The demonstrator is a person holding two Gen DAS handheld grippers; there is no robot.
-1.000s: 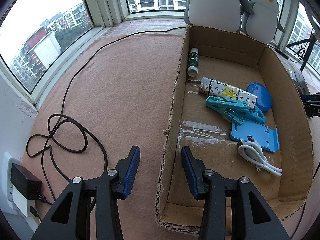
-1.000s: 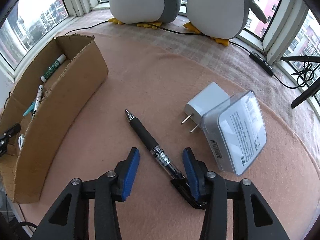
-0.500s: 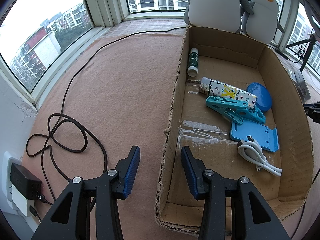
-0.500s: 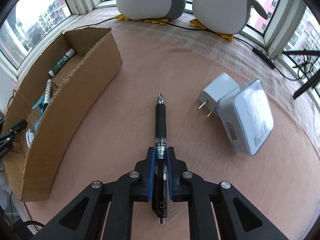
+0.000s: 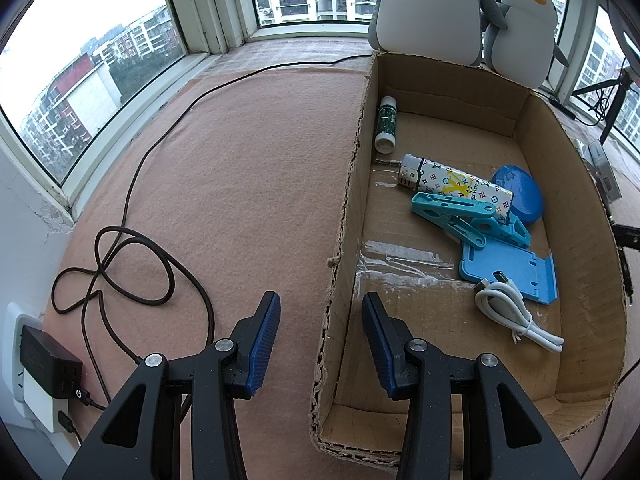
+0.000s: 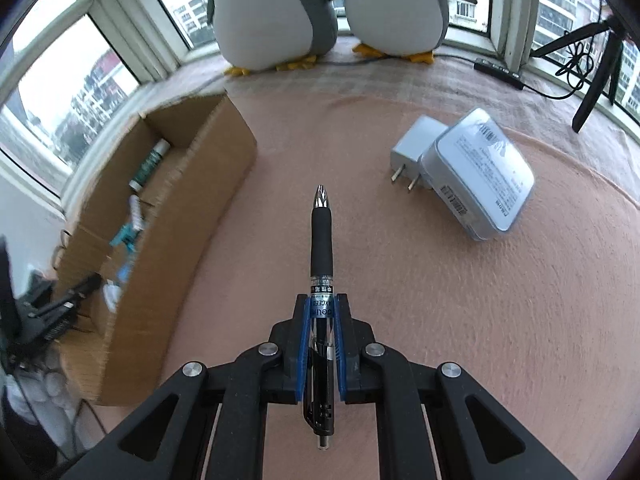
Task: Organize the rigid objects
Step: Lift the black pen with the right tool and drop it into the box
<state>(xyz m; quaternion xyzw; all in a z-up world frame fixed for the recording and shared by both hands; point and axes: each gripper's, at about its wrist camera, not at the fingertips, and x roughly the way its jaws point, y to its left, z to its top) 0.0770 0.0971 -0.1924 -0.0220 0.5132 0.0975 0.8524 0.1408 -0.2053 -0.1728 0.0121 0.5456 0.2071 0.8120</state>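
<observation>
My right gripper point(image 6: 323, 300) is shut on a black pen point(image 6: 322, 240), which points straight ahead, tip away from me, above the pink mat. A white charger plug point(image 6: 414, 152) and a clear plastic case point(image 6: 480, 176) lie on the mat to the right. The cardboard box point(image 6: 192, 216) stands to the left. In the left wrist view the box point(image 5: 576, 208) holds a glue stick point(image 5: 387, 123), a patterned lighter point(image 5: 456, 184), a teal clip point(image 5: 464, 216), a blue disc point(image 5: 520, 192), a blue phone stand point(image 5: 508, 268) and a white cable point(image 5: 512, 312). My left gripper point(image 5: 320, 298) hangs open over the box's left wall.
Two plush penguins point(image 6: 272, 12) stand at the window behind the box. A black cord point(image 5: 132, 264) loops over the mat to a wall adapter point(image 5: 44, 364) at the left. A power strip point(image 6: 498, 72) and a tripod point(image 6: 600, 52) are at the far right.
My right gripper shut on the pen, lifted it off the mat and swung so the box sits closer at the left. The left gripper has not moved.
</observation>
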